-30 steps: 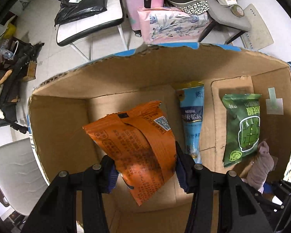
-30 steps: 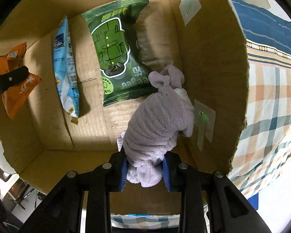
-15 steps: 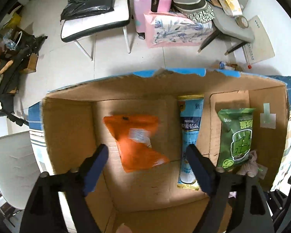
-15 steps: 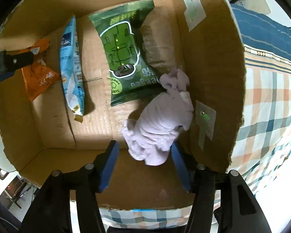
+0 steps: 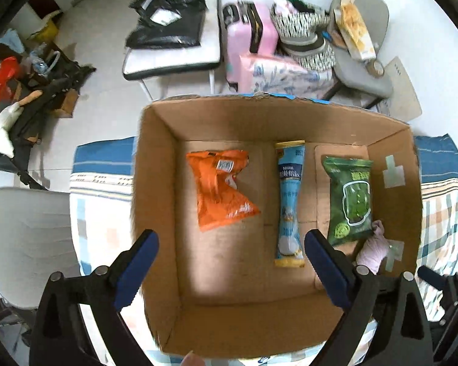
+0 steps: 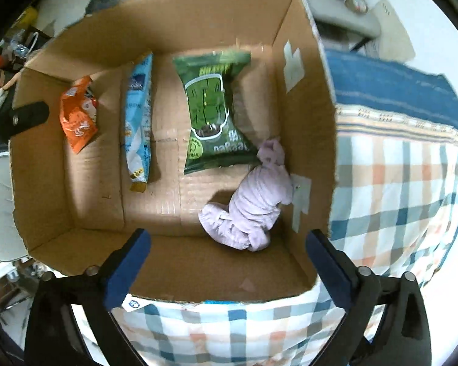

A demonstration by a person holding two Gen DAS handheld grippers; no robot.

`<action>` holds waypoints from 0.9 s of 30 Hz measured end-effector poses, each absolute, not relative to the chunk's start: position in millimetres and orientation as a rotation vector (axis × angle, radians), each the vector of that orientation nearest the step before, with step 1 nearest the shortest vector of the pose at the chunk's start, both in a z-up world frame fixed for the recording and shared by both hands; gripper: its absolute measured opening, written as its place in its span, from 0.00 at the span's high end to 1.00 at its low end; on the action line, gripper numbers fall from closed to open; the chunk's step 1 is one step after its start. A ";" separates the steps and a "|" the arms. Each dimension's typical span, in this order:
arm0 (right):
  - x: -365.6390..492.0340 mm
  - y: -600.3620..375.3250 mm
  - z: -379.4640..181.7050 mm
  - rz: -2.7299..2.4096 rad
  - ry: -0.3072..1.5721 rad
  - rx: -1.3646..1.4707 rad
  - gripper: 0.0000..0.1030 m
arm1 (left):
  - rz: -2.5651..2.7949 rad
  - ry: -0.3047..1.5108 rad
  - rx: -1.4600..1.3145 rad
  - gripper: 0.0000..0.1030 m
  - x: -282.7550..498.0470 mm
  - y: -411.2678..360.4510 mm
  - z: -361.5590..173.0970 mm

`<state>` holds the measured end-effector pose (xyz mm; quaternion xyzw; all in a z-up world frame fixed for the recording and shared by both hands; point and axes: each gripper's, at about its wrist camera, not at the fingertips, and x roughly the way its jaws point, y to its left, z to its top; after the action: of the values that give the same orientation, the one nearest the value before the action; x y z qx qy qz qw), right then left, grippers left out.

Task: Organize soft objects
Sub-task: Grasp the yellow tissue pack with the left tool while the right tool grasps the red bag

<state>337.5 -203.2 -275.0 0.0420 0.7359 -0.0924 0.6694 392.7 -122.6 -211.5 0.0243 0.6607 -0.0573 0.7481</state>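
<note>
Both the left tongs and right tongs are held spread and empty above an open box set on a checked cloth. On its floor an orange bag, blue packet, green pack and lilac plush are laid. The plush is half hidden in the left view. Chairs and a pink suitcase are seen behind.

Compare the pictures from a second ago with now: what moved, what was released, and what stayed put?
The left gripper let go of the orange packet, which now lies on the box floor. The right gripper released the lilac plush into the near right corner. Both have opened and pulled back. The blue packet and green packet stayed put.
</note>
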 end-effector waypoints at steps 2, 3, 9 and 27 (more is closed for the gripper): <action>332.2 -201.3 -266.1 -0.206 1.608 0.073 0.00 | -0.120 1.410 0.042 0.05 375.4 -119.3 -201.7; 327.6 -198.7 -259.4 -0.202 1.579 0.062 0.00 | -0.122 1.394 0.035 0.05 365.6 -118.1 -196.0; 303.0 -192.8 -236.1 -0.165 1.463 0.039 0.00 | -0.104 1.317 0.012 0.05 315.2 -115.1 -167.4; 231.7 -177.9 -159.6 -0.105 1.231 0.046 0.00 | -0.016 1.166 -0.047 0.05 222.9 -99.4 -106.3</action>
<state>231.7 -177.9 -159.6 0.0216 0.5770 -0.0491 0.8150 222.9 -99.4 -106.3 -0.0223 0.5506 -0.0076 0.8344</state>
